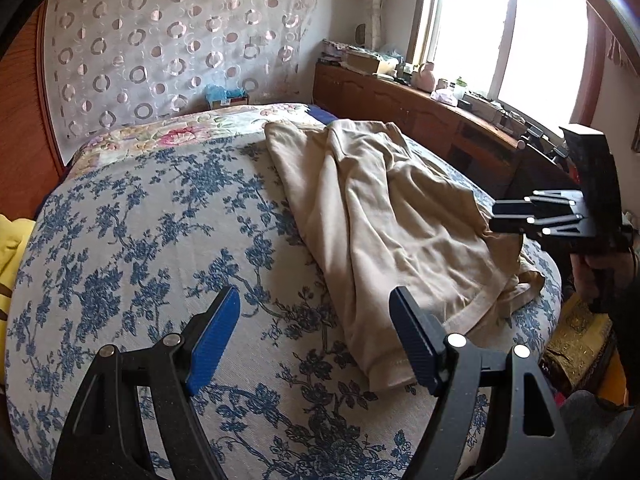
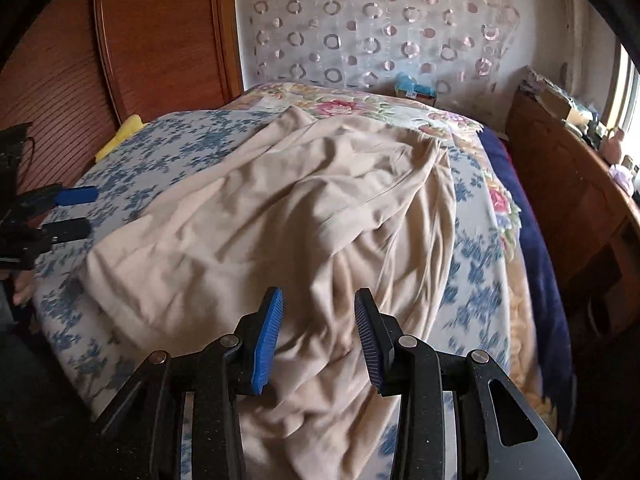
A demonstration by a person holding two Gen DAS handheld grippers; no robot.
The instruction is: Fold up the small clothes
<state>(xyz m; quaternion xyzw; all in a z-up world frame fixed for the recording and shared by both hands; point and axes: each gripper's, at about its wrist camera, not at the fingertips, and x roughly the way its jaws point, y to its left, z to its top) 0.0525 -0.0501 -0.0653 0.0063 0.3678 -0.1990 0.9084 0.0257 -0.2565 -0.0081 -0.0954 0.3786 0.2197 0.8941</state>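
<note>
the beige garment (image 2: 280, 216) lies rumpled on the bed (image 1: 132, 216), spread over the blue-flowered bedspread, long and creased, with one hemmed end toward me. my left tool (image 1: 316, 340) hangs over bare bedspread just beside that near hem, jaws wide apart and holding nothing. my right tool (image 2: 318, 340) is over the garment's near folds, jaws partly apart with nothing pinched between them.

the step in hand, as i judge it, is getting a hold on the cloth to lay it flat before folding. to do it well i want each tool on a true edge or corner, not on a bunched ridge, taking only the layers i mean to move, then drawing the two apart evenly so the creases pull out.

the left wrist view shows the hemmed corner by my left tool, the right tool (image 1: 516, 220) from the side over the garment's far edge, and the window (image 1: 504, 36) with the cluttered wooden cabinet (image 1: 400, 100). the right wrist view shows what that one hides: the garment's whole wrinkled middle, its upper end on the pink-flowered quilt (image 2: 340, 104), and a yellow thing (image 2: 120, 136) at the bed's far side.
</note>
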